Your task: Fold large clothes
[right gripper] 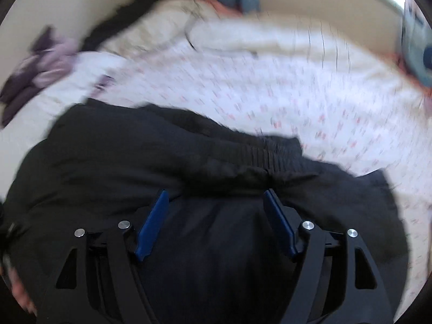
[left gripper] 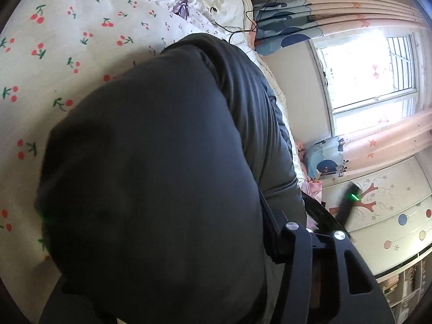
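Observation:
A large dark grey-black garment is bunched in front of the left wrist camera and covers most of my left gripper; only its right arm shows, and the fingers are hidden in the cloth. In the right wrist view the same dark garment, with a ribbed elastic band, lies on the bed. My right gripper is open, its blue fingers spread wide over the cloth, holding nothing.
The bed has a white sheet with red cherries. White pillows, a purple cloth and a black cable lie at its head. A window and pink curtains stand beyond the bed edge.

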Available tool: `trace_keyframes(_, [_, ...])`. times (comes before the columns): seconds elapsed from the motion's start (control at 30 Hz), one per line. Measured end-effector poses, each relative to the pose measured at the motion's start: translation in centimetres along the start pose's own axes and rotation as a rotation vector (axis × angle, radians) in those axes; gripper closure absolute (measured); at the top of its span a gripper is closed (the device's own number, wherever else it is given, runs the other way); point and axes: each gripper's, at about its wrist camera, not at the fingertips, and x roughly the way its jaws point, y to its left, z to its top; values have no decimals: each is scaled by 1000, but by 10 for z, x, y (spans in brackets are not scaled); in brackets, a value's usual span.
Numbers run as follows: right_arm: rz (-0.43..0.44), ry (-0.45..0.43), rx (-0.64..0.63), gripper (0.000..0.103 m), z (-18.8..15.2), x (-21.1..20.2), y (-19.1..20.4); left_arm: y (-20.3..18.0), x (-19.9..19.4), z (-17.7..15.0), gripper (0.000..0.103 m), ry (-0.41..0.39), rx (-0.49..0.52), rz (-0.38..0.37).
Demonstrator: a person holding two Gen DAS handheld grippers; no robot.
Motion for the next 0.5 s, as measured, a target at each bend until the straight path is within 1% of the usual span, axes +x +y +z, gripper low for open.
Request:
trace_keyframes(0.03, [5,-14,-24,33,-4,-11,5,2,-2,-1,50,-6,0,-1])
trace_keyframes(0.07, [0,-4,-55,32,-12,-15,13,2,-1,-3,50,-15,-3,0])
trace_keyframes(0.1, [-17,36,-91,31,-18,-7,21,3,-1,-3,49,-22,-7,1])
trace_keyframes(0.13, [-37,89,-137,30,-27,7,28,4,1,-4,46,-29,-12,2])
trace_keyframes(0.17, [-47,100,-161,28,-34,19,31,4,1,-5,44,-32,-19,2])
trace_keyframes(0.2, [-47,99,-160,28,-35,26,31,2,1,-5,44,-36,-26,5])
trace_keyframes(0.27, [-30,130,-124,28,-29,28,25,-1,-5,-4,44,-45,-23,16])
trace_keyframes(0.3, [-38,118,-106,28,-27,17,24,-1,-9,-3,44,-53,-17,24])
trace_keyframes(0.33, [-39,90,-112,28,-28,5,26,1,-12,-1,44,-60,-19,27])
trace_keyframes(0.37, [-45,38,-131,28,-32,-14,31,3,-14,1,44,-64,-22,27])
trace_keyframes(0.4, [-49,22,-144,28,-35,-22,35,6,-15,3,44,-66,-24,26])
trace_keyframes(0.43, [-53,31,-162,28,-41,-23,40,8,-13,3,44,-67,-28,26])
trace_keyframes(0.47, [-71,64,-195,27,-48,-14,46,10,-12,3,44,-70,-30,24])
trace_keyframes(0.5, [-93,77,-226,27,-55,-7,51,8,-10,2,44,-74,-29,19])
